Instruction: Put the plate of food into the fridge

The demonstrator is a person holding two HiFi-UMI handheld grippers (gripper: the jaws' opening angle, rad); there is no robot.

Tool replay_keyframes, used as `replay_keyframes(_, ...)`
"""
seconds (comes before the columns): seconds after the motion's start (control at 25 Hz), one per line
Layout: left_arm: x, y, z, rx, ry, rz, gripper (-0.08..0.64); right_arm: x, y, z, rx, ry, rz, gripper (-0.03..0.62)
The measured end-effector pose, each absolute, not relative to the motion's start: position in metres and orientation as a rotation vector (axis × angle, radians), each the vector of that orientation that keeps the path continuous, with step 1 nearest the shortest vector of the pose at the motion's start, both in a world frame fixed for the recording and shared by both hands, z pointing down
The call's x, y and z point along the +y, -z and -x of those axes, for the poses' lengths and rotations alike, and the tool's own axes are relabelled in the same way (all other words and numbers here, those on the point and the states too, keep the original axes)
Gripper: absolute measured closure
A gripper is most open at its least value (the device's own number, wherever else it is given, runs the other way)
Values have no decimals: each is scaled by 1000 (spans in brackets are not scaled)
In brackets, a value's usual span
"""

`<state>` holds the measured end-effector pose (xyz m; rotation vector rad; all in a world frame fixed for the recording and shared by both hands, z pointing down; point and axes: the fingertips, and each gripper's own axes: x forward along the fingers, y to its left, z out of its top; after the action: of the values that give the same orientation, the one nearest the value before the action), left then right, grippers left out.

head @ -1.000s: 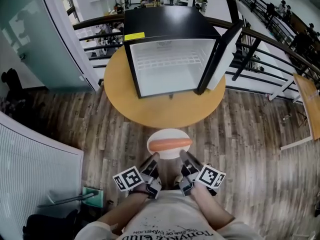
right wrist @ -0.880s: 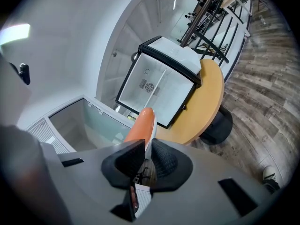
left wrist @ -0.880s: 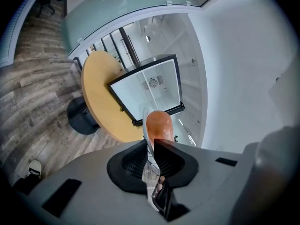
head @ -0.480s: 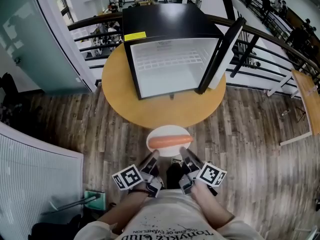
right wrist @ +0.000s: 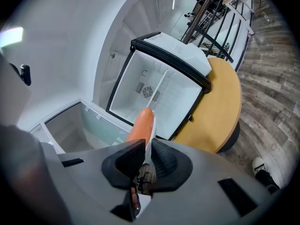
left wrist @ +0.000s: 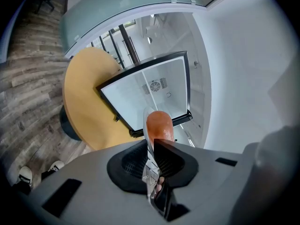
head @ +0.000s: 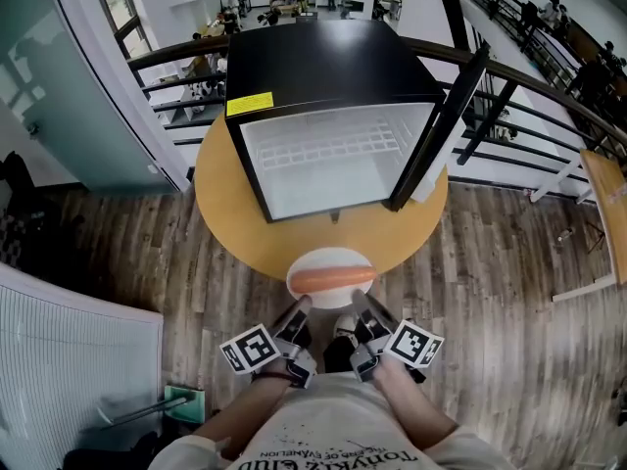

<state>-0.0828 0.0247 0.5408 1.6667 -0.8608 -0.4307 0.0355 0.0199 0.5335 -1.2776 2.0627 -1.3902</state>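
A white plate (head: 329, 261) carrying a long orange sausage (head: 330, 278) hangs in the air at the near edge of the round table. My left gripper (head: 303, 305) is shut on the plate's near-left rim and my right gripper (head: 357, 302) is shut on its near-right rim. In the left gripper view the sausage (left wrist: 160, 124) shows just beyond the clamped jaws; in the right gripper view the sausage (right wrist: 140, 124) lies the same way. The small black fridge (head: 328, 71) stands on the table ahead, its door (head: 443, 125) swung open to the right, white inside (head: 331, 164) with a wire shelf.
The round wooden table (head: 220, 204) carries the fridge. A dark railing (head: 549, 96) runs behind and to the right. A white ribbed panel (head: 59, 360) stands at the left, another wooden table (head: 605, 213) at the far right. The person's shoes (head: 343, 329) show on the wood floor.
The plate and both grippers have come forward to the table's near edge. The fridge looks larger and closer in the head view.
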Motion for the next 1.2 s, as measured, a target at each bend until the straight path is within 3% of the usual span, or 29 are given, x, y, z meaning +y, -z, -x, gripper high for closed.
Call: replay_keyframes(1.2, -135, -497, 31, -941, 540, -1658, 505, -153, -487, -87, 2157, 1363, 1138, 540)
